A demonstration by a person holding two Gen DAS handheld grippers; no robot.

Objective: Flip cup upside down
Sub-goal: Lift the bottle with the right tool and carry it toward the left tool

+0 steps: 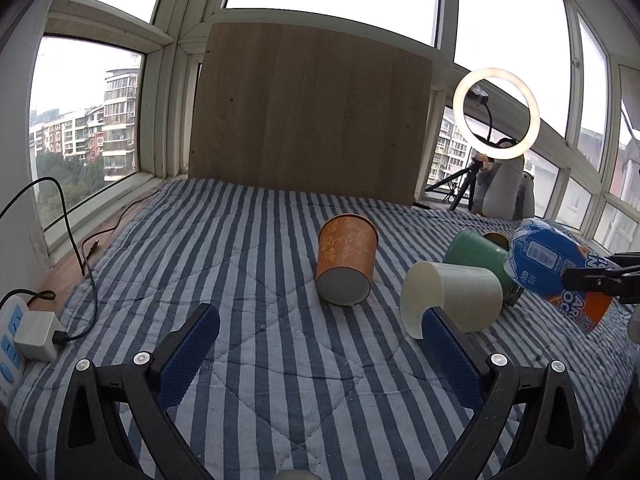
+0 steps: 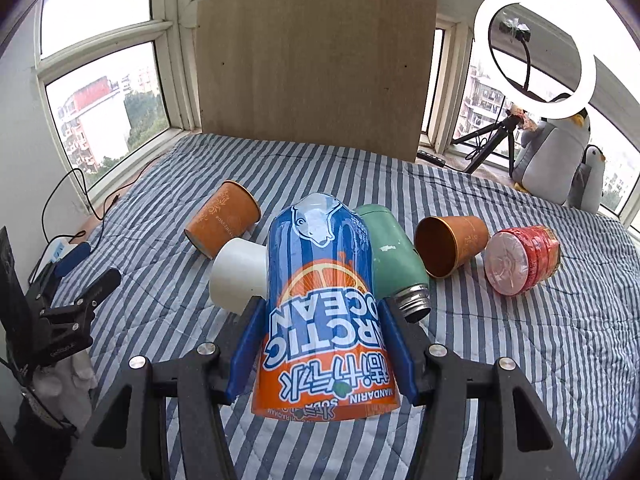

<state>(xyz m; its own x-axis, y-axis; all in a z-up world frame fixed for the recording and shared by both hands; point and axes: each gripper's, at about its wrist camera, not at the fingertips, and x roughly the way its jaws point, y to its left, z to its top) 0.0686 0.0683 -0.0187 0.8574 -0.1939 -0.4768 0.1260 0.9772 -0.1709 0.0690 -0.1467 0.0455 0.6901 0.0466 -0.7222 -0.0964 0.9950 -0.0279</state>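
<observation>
My right gripper [image 2: 320, 306] is shut on a blue and orange "Arctic Ocean" cup [image 2: 316, 248]. The cup is tilted above the striped quilt [image 2: 500, 340], its wide rim toward the camera and its narrow end pointing away. From the left wrist view the same cup [image 1: 552, 260] hangs at the right edge in the right gripper [image 1: 592, 280]. My left gripper [image 1: 320, 316] stands open over the quilt with nothing between its blue pads. It is just short of an orange cup [image 1: 348, 256] lying on its side.
Around the held cup, a white cup [image 2: 238, 276], a green flask [image 2: 392, 256], a second orange cup [image 2: 452, 244] and a red container [image 2: 520, 260] lie on their sides. A wooden board [image 2: 316, 60] leans at the back. A power strip [image 1: 10, 344] sits left; ring light [image 2: 536, 52] and plush penguin [image 2: 552, 156] right.
</observation>
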